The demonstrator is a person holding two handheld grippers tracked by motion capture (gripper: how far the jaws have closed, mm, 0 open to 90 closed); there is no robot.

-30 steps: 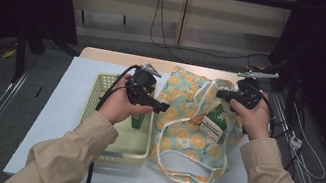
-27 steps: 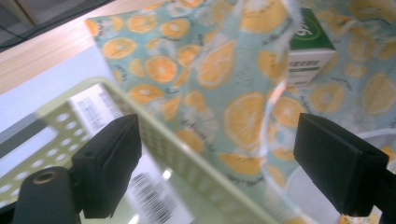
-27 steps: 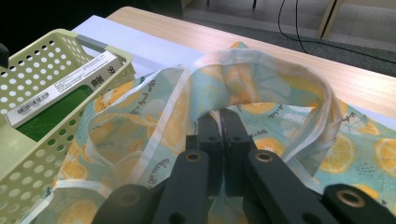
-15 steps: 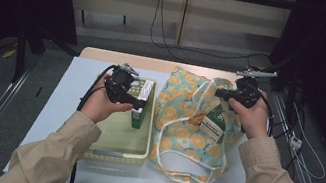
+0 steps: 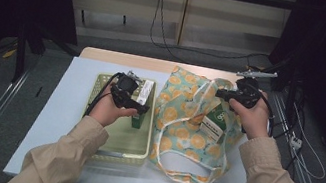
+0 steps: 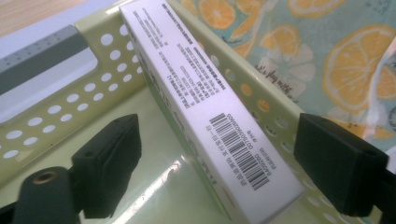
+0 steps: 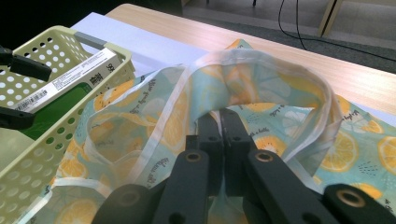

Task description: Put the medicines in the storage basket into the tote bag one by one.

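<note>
A long white and green box [image 6: 210, 107] leans on edge against the right wall of a pale green perforated basket [image 6: 56, 107]. My left gripper [image 6: 224, 163] straddles its near end. Its jaws have just been closing a little, with the box between them, and the left pad [image 6: 109, 163] stands clear of it. From above, the left gripper [image 5: 137, 105] hovers in the basket [image 5: 100, 91] over the box [image 5: 144, 93]. My right gripper [image 7: 222, 126] is shut on the rim of an orange-print cloth bag [image 7: 280, 79], holding it up. In the high view the right gripper [image 5: 220, 94] holds the bag [image 5: 184, 131] from the right.
A green carton [image 5: 213, 123] stands inside the bag's mouth. Basket and bag sit side by side on a white sheet [image 5: 61, 109] over a wooden table [image 5: 126, 58]. Cables trail on the floor behind the table and to the right.
The left hand has moved left from the bag's edge and sunk into the basket, over the box. The right hand and the bag have kept still.
</note>
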